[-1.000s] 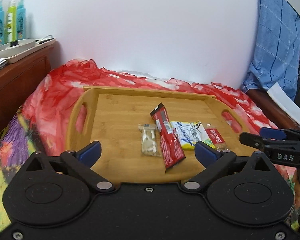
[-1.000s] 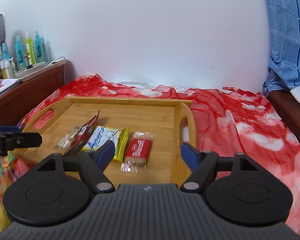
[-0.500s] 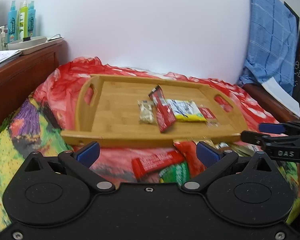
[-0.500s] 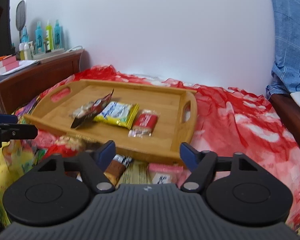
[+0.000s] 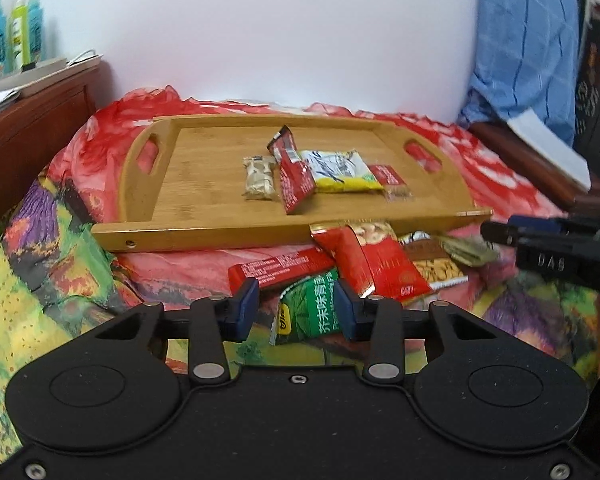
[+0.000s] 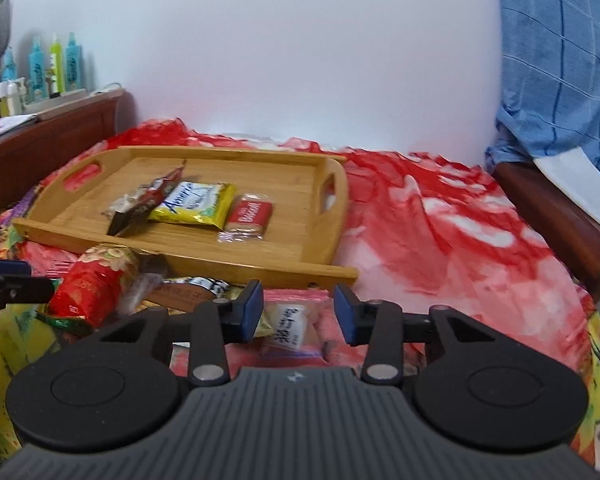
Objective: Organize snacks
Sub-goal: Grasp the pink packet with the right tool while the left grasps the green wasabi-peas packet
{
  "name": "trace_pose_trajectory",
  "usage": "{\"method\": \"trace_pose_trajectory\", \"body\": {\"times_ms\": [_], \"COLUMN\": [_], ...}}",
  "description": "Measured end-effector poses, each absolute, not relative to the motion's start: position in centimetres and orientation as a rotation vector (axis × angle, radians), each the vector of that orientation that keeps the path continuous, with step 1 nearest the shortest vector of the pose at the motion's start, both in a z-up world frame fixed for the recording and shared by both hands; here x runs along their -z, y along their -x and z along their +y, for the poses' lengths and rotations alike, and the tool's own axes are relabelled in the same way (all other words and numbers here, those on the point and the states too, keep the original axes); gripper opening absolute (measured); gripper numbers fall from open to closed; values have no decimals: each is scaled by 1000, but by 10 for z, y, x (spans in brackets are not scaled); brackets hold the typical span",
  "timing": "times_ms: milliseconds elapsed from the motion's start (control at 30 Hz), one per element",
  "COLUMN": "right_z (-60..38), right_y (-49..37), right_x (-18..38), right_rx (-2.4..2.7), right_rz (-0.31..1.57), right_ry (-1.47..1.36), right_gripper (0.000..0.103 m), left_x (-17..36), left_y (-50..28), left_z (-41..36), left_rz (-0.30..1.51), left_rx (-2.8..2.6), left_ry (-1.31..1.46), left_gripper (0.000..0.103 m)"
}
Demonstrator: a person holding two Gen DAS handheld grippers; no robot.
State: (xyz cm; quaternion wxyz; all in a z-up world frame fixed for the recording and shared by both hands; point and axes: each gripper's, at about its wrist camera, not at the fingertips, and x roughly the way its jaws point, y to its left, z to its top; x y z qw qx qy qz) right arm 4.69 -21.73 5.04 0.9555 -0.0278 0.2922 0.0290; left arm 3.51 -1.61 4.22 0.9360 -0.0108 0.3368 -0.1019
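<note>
Both sets of jaws have just been closing and stand narrow. Left gripper (image 5: 295,309) has the green snack packet (image 5: 309,309) between its blue pads; contact can't be confirmed. Right gripper (image 6: 299,312) straddles a pink packet with a white label (image 6: 291,326); whether the pads press on it is unclear too. Just beyond the left gripper: a long red bar (image 5: 278,271) and a red peanut bag (image 5: 374,262), loose on the bed cover (image 6: 440,232). Behind them the wooden tray (image 5: 204,216) holds a pale nougat piece (image 5: 259,176), red sachet (image 5: 294,174), yellow packet (image 5: 342,170) and small red biscuit pack (image 5: 389,178), side by side.
</note>
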Motion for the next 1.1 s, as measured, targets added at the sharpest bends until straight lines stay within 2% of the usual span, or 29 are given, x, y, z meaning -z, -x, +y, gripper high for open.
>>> {"method": "trace_pose_trajectory", "body": {"times_ms": [267,367,433,467,567,600,833,900,1000,1033,1067,1100], "right_z": [-217,-215,-213,-212,-207,-207,-214,-217,-216,-215,-214,-215], "right_y": [-51,-52,-55,-56,-58,-57,-53,-52,-49,-49,-50,-50], "right_x": [-41,-39,-39,-38,-31,-33,-26,-27,-20,-18,-20,-24], "right_rx": [-18,-32,-53,-60,-54,-58,-66,-84,-80,-77,-82,-90], "right_rz": [671,674,686,692,701,708,690,654,596,591,596,589], "right_ry": [58,44,15,2,27,20,-33,-69,-31,-15,-10,-16], "right_gripper": [47,48,51,57,59,63,65,65,63,58,49,46], "left_x": [-32,-29,-27,-26,-23,-22,-16,-15,-16,-17,-17,-18], "left_y": [-41,-42,-44,-44,-46,-47,-49,-49,-50,-50,-50,-50], "left_z": [-29,-32,-36,-38,-44,-45,-52,-54,-52,-50,-49,-48], "left_rz": [712,726,733,733,723,719,718,714,711,711,713,712], "left_rx": [179,199,203,203,198,196,185,172,137,142,140,138], "left_ry": [-40,-27,-26,-28,-34,-30,-2,-3,21,37,49,55], "left_gripper": [42,47,51,53,60,63,73,71,50,48,47,46]}}
